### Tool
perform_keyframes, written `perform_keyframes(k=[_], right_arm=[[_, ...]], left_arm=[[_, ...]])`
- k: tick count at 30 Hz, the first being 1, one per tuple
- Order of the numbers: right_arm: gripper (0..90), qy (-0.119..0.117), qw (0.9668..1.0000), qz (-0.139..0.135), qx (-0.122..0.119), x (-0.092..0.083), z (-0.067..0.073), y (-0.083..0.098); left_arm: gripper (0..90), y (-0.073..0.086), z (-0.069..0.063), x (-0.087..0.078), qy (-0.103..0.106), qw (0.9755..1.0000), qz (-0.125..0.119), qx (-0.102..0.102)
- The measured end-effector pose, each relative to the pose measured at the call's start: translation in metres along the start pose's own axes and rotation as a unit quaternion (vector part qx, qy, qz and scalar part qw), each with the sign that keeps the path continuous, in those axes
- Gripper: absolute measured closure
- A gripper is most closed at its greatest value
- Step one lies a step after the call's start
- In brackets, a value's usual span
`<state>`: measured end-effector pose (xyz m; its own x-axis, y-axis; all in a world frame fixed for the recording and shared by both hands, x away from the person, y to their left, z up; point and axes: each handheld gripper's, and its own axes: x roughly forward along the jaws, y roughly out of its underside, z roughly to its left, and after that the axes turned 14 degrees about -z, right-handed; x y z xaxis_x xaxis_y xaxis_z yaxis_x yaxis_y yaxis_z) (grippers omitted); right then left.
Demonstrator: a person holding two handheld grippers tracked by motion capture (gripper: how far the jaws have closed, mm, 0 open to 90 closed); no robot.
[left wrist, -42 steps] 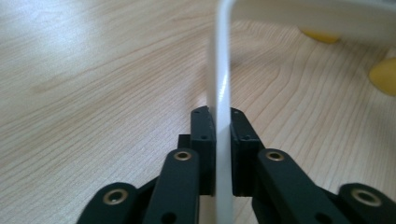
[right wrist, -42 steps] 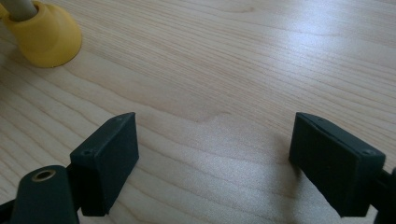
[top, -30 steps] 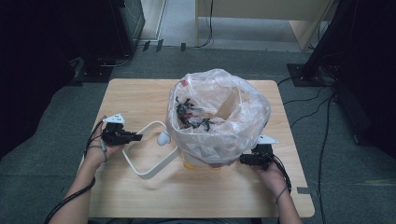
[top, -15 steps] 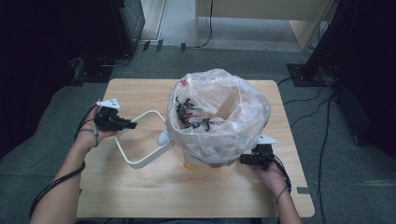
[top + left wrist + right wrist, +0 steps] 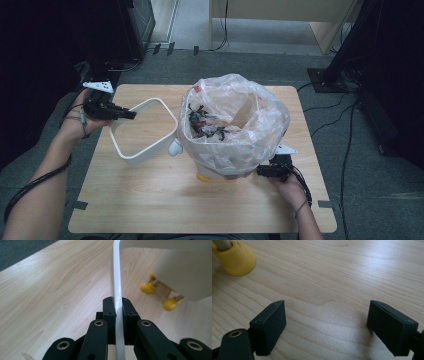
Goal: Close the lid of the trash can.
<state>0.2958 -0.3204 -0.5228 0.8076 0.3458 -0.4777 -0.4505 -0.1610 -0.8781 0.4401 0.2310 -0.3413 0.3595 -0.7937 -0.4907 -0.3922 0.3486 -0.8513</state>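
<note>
High view showed the left claw [image 5: 131,114] pinching a white plastic ring frame [image 5: 145,131] tilted above the tabletop's [image 5: 150,200] left half, beside the bagged bin [image 5: 235,125]. Left gripper view showed the thin, stiff, likely light and slippery rim [image 5: 116,285] clamped edgewise, a sensible hold. Right gripper view showed the right claw [image 5: 327,327] wide and empty.

Bagged bin [image 5: 235,125] mid-table; front bare.

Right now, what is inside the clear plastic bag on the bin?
Inside the plastic bag lies a tangle of dark scraps with something reddish among them. What they are is too small to tell, and the bag's crumpled folds cover whatever lies deeper.
</note>
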Motion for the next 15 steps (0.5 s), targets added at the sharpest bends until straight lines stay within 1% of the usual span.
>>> perform_keyframes(k=[1,3,6,9,11,12,15], right_arm=[[15.4,0.0,1.0,0.0,-0.001,0.0,0.0,0.0],[15.4,0.0,1.0,0.0,0.0,0.0,0.0,0.0],[15.4,0.001,1.0,0.0,0.001,0.0,0.0,0.0],[15.4,0.0,1.0,0.0,0.0,0.0,0.0,0.0],[15.4,0.0,1.0,0.0,0.0,0.0,0.0,0.0],[15.4,0.0,1.0,0.0,0.0,0.0,0.0,0.0],[15.4,0.0,1.0,0.0,0.0,0.0,0.0,0.0]], left_arm=[[84.9,-0.004,0.001,-0.004,0.0,1.0,0.001,-0.004],[85.0,-0.013,0.002,-0.013,0.004,1.0,-0.003,-0.001],[84.9,-0.029,-0.002,-0.028,0.003,0.9999,-0.005,0.012],[84.9,-0.049,-0.009,-0.038,0.011,0.9996,-0.011,0.024],[84.9,-0.062,-0.014,-0.043,0.019,0.9993,-0.019,0.027],[84.9,-0.067,-0.016,-0.045,0.02,0.9991,-0.023,0.031],[85.0,-0.082,-0.021,-0.052,0.034,0.9979,-0.044,0.032]])
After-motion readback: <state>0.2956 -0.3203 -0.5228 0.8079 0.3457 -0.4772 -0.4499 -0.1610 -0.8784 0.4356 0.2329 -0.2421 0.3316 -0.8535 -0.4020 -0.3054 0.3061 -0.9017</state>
